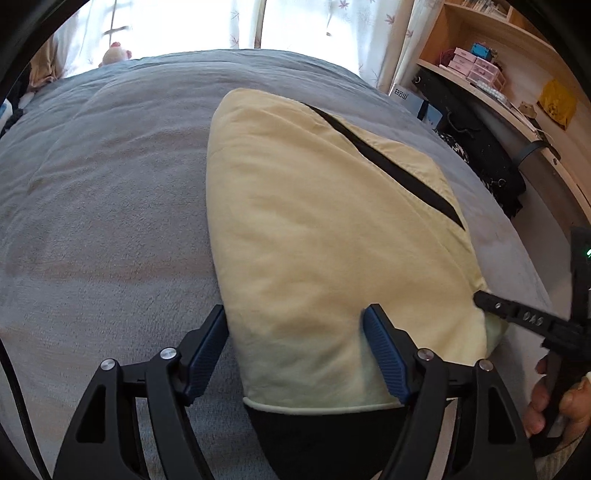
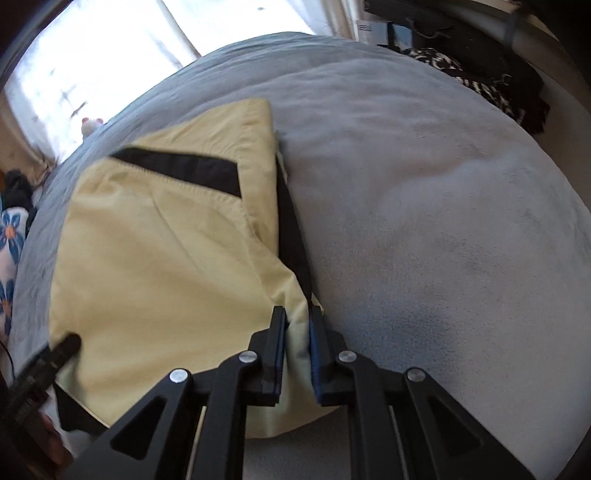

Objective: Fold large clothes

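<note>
Left wrist view: left claw (image 1: pixel 295 350) stands wide, jaws spread over the near end of the garment (image 1: pixel 314 229), a pale yellow piece with black trim, lying folded on a grey blanket (image 1: pixel 110 203). The blue pads (image 1: pixel 384 354) straddle the cloth: the left one sits at the garment's left edge, the right one rests on top of the fabric; nothing is pinched between them. A black hem shows just below the claw, between the arms. A black diagonal stripe runs across the garment ahead and to the right. To the right of the claw, the right claw (image 1: pixel 480 297) comes in from the side, its tip touching the garment's near right corner; a hand (image 1: pixel 546 402) grips its handle. Far right, shelves (image 1: pixel 498 66) with small boxes; ahead, a bright curtained window (image 1: pixel 295 22). Right wrist view: right claw (image 2: pixel 297 325) is narrow, pads pressed against a bunched fold of the yellow garment (image 2: pixel 166 258) at its near right corner, cloth filling the gap. The garment spreads ahead and left of this claw; bare blanket (image 2: pixel 424 221) lies to the right. Low left, the left claw's finger (image 2: pixel 64 345) touches the garment's near left part, somewhat blurred.
</note>
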`<state>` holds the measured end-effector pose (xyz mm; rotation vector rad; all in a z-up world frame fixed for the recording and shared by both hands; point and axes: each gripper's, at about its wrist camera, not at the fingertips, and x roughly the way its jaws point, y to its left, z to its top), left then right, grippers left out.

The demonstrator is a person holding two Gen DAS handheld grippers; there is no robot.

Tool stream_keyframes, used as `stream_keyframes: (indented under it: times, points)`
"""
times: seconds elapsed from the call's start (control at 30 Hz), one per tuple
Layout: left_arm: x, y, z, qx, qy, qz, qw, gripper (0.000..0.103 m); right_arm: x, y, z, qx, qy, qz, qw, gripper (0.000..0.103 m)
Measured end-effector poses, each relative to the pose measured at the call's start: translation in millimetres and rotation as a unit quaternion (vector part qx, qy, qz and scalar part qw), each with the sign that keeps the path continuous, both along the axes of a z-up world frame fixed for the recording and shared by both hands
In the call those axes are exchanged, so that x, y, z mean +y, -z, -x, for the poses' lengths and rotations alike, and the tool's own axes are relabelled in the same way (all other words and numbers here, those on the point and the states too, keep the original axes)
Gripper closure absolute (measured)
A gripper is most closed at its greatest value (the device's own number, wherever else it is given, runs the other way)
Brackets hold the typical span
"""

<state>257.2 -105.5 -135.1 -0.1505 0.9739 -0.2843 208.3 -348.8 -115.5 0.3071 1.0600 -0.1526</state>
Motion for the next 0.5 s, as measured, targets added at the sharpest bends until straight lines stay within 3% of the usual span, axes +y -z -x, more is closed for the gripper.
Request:
stream_keyframes:
  times: [0.13, 0.2, 0.27, 0.37, 0.5]
  points:
    - [1.8, 2.1, -4.3, 0.009, 0.000, 0.009, 0.9999, 0.027, -9.5, -19.7, -1.8, -0.008, 0.014, -0.039, 0.999, 0.080]
    - [2.2, 1.8, -5.3, 0.013, 0.001, 0.010, 0.9999, 0.027, -16.8, -31.9, -6.9, -0.035, 0.021, -0.080, 0.996, 0.058]
    - [3.5, -0.4, -7.6, 0.021, 0.005, 0.010, 0.9997, 0.027, -19.7, -41.3, -18.2, -0.054, 0.027, -0.090, 0.994, 0.050]
    - [13.2, -7.4, -17.3, 0.039, -0.008, 0.032, 0.9987, 0.027, -19.7, -44.0, -51.0, -0.065, 0.020, -0.085, 0.994, 0.050]
    - [31.3, -26.5, -37.0, 0.014, -0.034, 0.045, 0.9983, 0.027, -25.5, -34.2, -103.0, -0.051, 0.019, -0.084, 0.995, 0.050]
